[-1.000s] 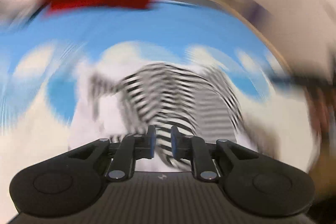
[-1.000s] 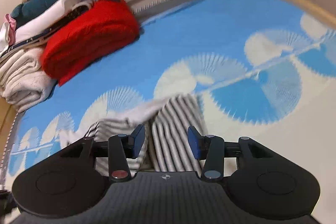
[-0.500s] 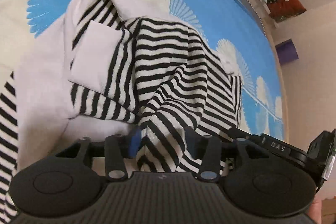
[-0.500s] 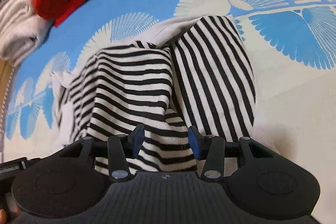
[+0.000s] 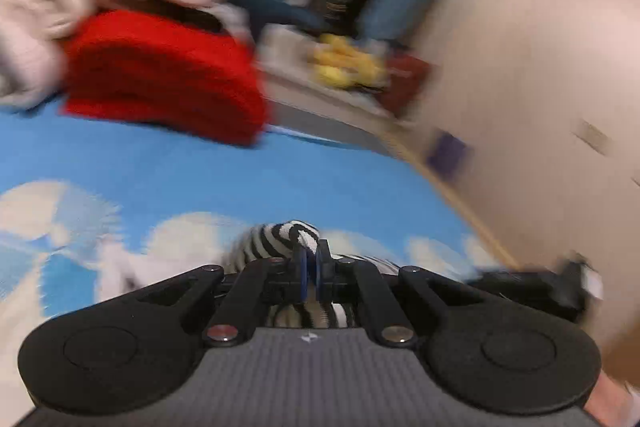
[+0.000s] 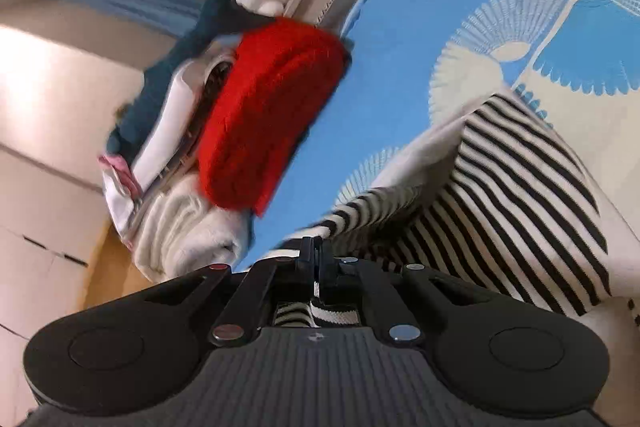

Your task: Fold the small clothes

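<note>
A small black-and-white striped garment (image 6: 520, 187) with a white lining lies on the blue and cream patterned bedspread (image 6: 420, 27). My right gripper (image 6: 316, 259) is shut on a striped edge of it, and the cloth stretches away to the right. In the blurred left wrist view my left gripper (image 5: 312, 267) is shut on a bunched striped fold of the striped garment (image 5: 276, 239), lifted above the bedspread (image 5: 200, 171). Most of the garment is hidden below the left gripper's body.
A folded red knit (image 6: 272, 111) lies on a stack of white and cream clothes (image 6: 184, 227) at the bed's far side, also the red knit (image 5: 160, 75). A teal plush shark (image 6: 172, 67) and yellow toys (image 5: 344, 63) sit behind. A wall (image 5: 540, 87) stands right.
Both grippers stood open over the striped garment half a second ago; now both are shut on its cloth. The left has lifted and tipped up, and the right has rolled to one side.
</note>
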A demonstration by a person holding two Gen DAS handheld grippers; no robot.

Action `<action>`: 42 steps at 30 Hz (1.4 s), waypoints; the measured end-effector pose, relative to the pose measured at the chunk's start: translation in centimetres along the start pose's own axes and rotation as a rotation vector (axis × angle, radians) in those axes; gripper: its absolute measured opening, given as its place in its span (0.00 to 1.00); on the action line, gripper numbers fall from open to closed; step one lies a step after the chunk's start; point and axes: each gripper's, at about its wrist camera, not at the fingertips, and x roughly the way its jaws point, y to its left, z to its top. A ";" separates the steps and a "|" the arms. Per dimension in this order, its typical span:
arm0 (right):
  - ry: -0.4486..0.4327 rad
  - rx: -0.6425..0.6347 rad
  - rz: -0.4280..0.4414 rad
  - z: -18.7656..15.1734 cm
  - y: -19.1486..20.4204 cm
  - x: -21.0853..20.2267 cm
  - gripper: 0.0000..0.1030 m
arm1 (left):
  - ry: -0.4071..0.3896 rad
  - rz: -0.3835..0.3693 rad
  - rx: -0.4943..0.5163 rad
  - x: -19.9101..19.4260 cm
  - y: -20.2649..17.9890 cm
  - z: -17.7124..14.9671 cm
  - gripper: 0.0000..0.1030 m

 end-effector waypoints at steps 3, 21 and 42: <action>0.177 -0.111 -0.321 -0.4 -1.4 1.4 0.01 | 0.334 -0.059 0.071 3.3 -0.4 -3.8 0.06; 0.318 -0.194 -0.560 -2.6 -3.5 5.1 0.38 | 0.462 0.249 -0.579 9.4 9.9 -8.4 0.37; 0.198 -0.124 -0.664 -1.0 -5.6 4.1 0.07 | 0.562 0.420 -0.346 8.1 8.4 -7.3 0.03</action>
